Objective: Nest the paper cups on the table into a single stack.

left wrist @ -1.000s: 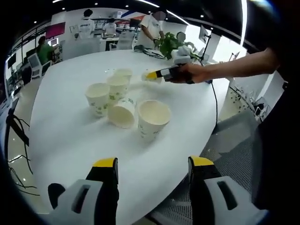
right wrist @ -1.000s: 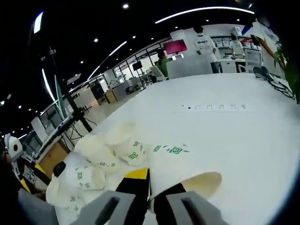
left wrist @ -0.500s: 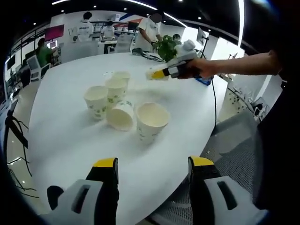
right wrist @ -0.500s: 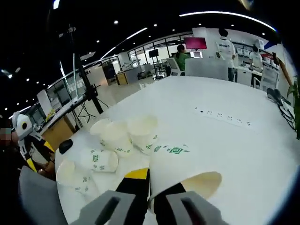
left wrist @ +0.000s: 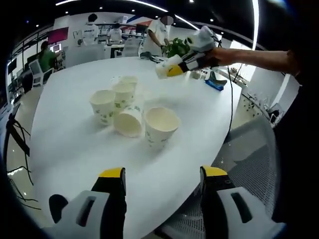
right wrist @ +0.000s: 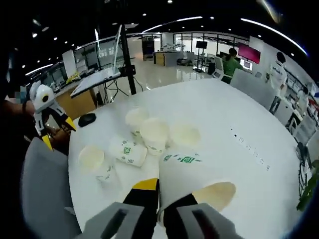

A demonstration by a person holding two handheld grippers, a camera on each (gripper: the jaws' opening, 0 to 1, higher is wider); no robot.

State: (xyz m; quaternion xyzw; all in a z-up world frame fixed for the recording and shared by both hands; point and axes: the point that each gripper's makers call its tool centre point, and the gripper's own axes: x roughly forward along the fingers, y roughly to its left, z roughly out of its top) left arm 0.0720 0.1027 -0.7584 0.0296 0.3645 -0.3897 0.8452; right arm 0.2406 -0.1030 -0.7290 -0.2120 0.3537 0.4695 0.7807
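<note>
My right gripper [right wrist: 158, 206] is clamped on the wall of a paper cup [right wrist: 199, 184], jaws nearly together, the cup lying on its side with its mouth to the right, held up over the counter [right wrist: 239, 164]. In the left gripper view I see that same gripper [left wrist: 172, 67] and cup [left wrist: 163, 68] raised above the far side of the counter [left wrist: 65, 139], well apart from the rest. My left gripper [left wrist: 162, 199] hangs over the near counter edge, jaws wide apart, holding nothing. The loose cluster sits mid-counter: the nearest upright cup [left wrist: 159, 124], a cup tipped on its side [left wrist: 129, 121] just beside it, three more upright cups [left wrist: 103, 104] behind, close together. Beyond the counter, people [left wrist: 91, 26] stand at desks, and a potted plant [left wrist: 178, 47] shows.
</note>
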